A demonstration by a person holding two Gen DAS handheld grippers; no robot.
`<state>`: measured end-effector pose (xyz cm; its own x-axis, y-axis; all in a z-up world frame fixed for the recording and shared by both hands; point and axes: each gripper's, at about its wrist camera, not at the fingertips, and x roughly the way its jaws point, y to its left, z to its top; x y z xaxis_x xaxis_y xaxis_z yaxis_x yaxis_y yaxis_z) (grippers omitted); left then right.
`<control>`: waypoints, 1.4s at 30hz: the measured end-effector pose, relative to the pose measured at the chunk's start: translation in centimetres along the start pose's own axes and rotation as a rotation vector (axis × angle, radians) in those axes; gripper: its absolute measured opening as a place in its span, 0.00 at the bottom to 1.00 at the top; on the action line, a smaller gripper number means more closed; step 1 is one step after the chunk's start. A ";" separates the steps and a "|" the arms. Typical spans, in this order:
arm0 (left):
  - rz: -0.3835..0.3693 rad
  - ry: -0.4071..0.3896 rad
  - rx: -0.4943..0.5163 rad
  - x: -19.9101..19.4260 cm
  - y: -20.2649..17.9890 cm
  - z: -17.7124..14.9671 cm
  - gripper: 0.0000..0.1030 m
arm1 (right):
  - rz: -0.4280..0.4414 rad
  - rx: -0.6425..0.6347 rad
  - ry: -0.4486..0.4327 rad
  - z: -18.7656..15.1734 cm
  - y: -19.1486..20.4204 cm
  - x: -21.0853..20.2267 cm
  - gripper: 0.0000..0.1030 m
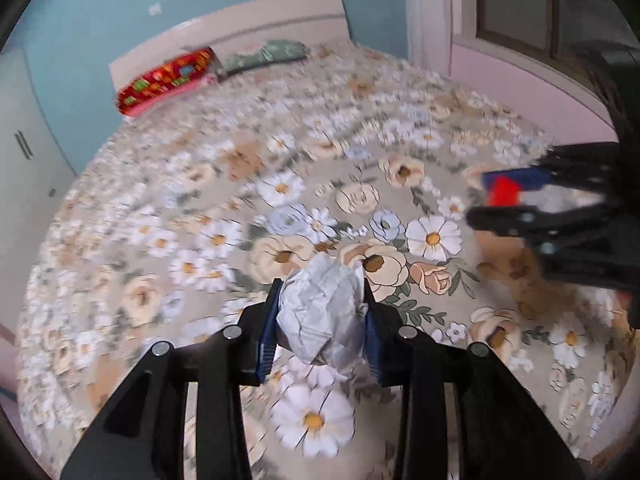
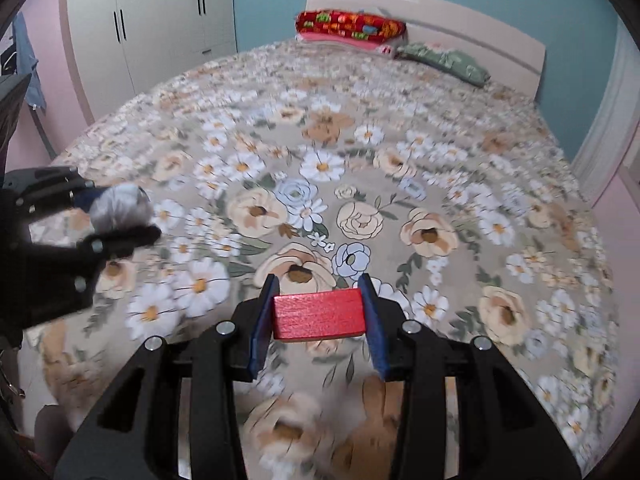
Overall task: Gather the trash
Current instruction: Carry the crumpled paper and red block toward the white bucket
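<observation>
Floral bedspread point(image 2: 320, 168) | left tool point(image 1: 320, 320): crumpled paper ball point(image 1: 320, 312) | right tool point(image 2: 319, 316): red block point(image 2: 319, 314)

left wrist view: looks forward along the left gripper point(image 1: 322, 316), close above the bed point(image 1: 200, 208), facing the headboard point(image 1: 240, 28).
right wrist view: looks along the right gripper point(image 2: 319, 314), also close over the bed, facing the headboard.
shared: floral bedspread, red pillow point(image 2: 350, 26), and each other's gripper at the frame edge.
</observation>
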<state>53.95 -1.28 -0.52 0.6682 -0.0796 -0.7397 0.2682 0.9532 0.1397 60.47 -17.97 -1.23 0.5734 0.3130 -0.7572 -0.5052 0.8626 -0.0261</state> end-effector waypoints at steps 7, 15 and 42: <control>0.059 -0.079 -0.003 -11.4 -0.2 -1.0 0.37 | -0.037 -0.023 -0.065 -0.8 3.3 -10.7 0.40; 0.126 -0.162 0.017 -21.9 -1.5 -3.9 0.37 | -0.061 -0.054 -0.130 -3.3 8.6 -21.2 0.40; 0.221 -0.261 -0.047 -37.8 -4.3 -13.9 0.37 | -0.087 -0.105 -0.239 -12.5 18.7 -37.8 0.40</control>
<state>17.89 1.70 17.69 0.8632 0.0639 -0.5008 0.0690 0.9677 0.2424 21.32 -18.66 18.70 0.7469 0.3351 -0.5742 -0.5047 0.8481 -0.1615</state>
